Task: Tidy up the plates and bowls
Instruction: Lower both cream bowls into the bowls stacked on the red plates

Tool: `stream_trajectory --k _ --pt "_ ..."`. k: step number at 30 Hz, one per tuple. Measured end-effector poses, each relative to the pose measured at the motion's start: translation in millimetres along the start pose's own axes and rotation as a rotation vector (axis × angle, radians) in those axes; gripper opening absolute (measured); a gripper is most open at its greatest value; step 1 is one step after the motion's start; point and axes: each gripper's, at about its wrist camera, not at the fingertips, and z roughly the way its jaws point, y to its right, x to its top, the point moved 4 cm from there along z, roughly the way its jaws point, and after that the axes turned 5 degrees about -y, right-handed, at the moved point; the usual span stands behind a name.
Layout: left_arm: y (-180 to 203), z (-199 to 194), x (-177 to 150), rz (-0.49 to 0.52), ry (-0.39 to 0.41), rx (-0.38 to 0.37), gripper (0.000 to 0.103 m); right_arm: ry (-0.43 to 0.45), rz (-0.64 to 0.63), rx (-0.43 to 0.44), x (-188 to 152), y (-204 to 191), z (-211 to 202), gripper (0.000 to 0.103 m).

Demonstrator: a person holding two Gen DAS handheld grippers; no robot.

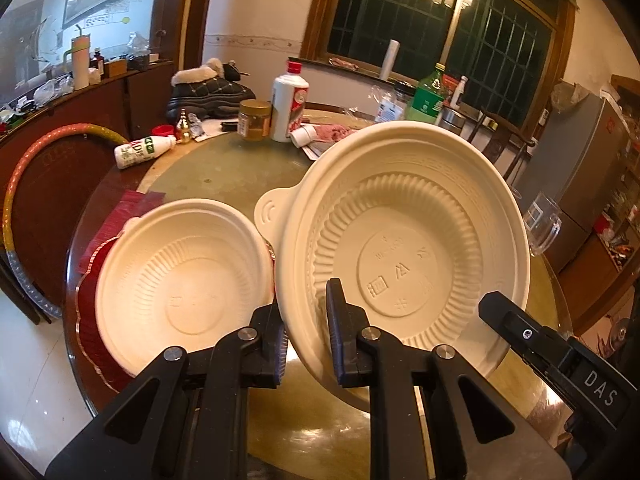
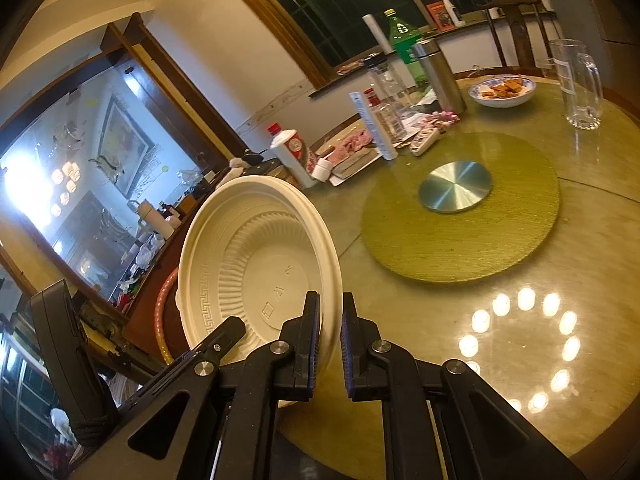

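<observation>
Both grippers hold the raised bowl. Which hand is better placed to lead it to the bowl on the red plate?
Left, probably. The left gripper clamps the rim of the raised bowl beside the resting bowl on the red plate; the right gripper pinches the opposite rim, farther away.

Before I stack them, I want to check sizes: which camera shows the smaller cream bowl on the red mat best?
The left wrist view. It shows the smaller bowl whole, open side up, on the red mat beside the larger bowl that both hand-held grippers hold. The right wrist view shows only the larger bowl; the smaller one is not visible there.
</observation>
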Motion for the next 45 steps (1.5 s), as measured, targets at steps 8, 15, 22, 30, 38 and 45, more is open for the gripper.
stream_trajectory --k 8,15,22,30,38,45 --pt "-20.8 -8.5 3.3 -0.036 0.02 0.007 0.015 -0.006 -0.034 0.023 -2.5 -23.9 5.1 0.009" --pt "-40.2 -15.3 6.8 -0.065 0.037 0.017 0.015 -0.019 -0.069 0.042 -3.9 -44.8 13.0 0.009" --pt "-60.9 -21.7 10.4 -0.098 0.05 0.032 0.015 -0.034 -0.104 0.058 -4.9 -65.1 22.4 0.009" --pt "-78.8 -30.2 11.9 -0.124 0.062 0.044 0.015 -0.049 -0.141 0.074 -7.8 -87.7 29.4 0.009" --pt "-99.0 -35.5 11.7 -0.154 0.064 0.061 0.015 -0.068 -0.167 0.091 -12.1 -105.5 38.8 0.009" --pt "-113.9 -33.6 10.5 -0.179 0.049 0.073 0.015 -0.093 -0.185 0.096 -19.1 -118.9 48.6 0.009"
